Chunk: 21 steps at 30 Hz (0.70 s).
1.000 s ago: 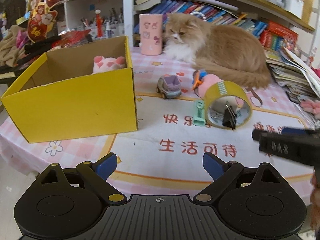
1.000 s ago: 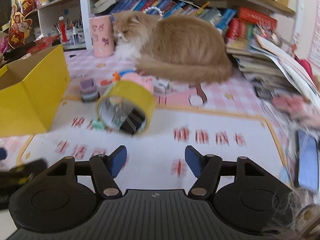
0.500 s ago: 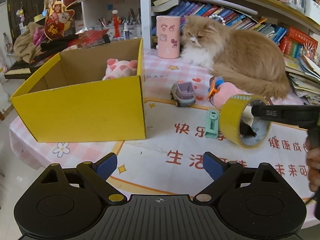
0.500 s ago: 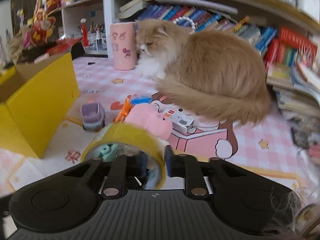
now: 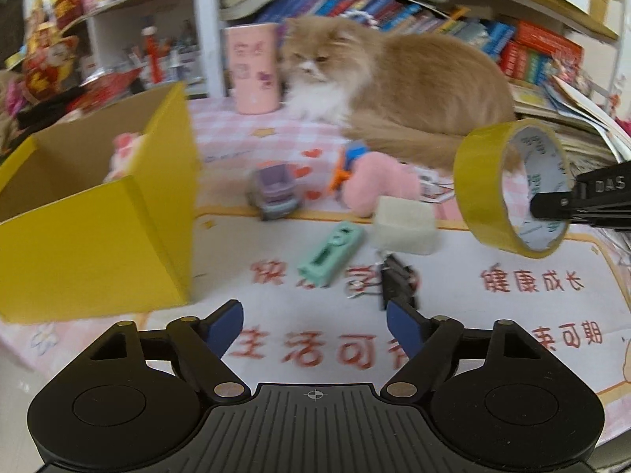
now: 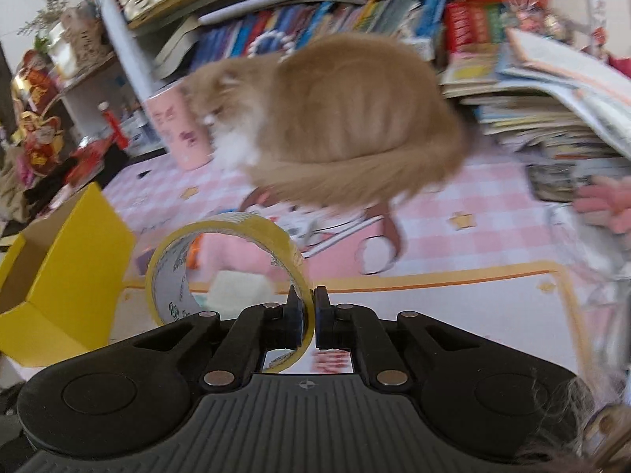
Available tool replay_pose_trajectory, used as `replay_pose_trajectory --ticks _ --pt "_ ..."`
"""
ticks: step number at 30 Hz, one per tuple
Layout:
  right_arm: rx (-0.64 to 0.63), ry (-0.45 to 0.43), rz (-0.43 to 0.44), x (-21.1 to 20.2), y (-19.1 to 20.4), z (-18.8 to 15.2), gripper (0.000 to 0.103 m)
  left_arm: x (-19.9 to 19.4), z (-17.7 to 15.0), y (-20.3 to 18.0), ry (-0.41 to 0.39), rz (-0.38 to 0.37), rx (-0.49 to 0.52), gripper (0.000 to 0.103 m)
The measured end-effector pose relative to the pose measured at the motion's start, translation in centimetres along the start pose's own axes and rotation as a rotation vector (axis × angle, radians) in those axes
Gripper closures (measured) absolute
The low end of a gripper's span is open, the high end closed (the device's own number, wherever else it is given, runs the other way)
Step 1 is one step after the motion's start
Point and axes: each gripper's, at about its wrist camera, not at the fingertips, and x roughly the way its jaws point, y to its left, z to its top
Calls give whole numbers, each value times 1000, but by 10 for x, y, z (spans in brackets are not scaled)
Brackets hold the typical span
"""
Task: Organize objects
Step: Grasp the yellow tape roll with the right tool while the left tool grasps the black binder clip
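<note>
Aloft, right gripper (image 6: 309,315) jaws pinching tape roll (image 6: 221,236) wall.

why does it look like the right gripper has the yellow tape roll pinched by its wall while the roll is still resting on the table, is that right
Not quite: the right gripper does pinch the yellow tape roll by its wall, but the roll hangs clear above the table, as the left wrist view shows.

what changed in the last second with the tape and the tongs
The right tongs closed on the wall of the yellow tape roll and lifted it off the mat, baring the binder clip and pale block that sat in and behind it. The left tongs have just been closing a little, nothing between them. The cat, yellow box, toy truck and green piece stayed put.
</note>
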Motion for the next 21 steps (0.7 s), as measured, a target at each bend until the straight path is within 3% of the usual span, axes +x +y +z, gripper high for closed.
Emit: replay_pose_trajectory --ticks 3,8,12,15,16,21 --pt "1 -6 -46 -8 -12 -3 97 11 5 -16 -4 -42 46 30" --pt "35 13 -84 -14 -27 -11 97 37 15 -37 3 -74 94 53" --pt "41 20 -94 -18 -31 -14 97 60 16 -48 33 -73 131 58" --pt "41 28 -95 -17 -31 -16 97 62 13 -52 0 -75 149 66" --pt "40 31 -95 -17 -31 -17 97 61 13 -52 -1 -92 150 77" --pt "34 34 -92 -19 -28 -21 97 49 15 -43 -9 -109 106 78"
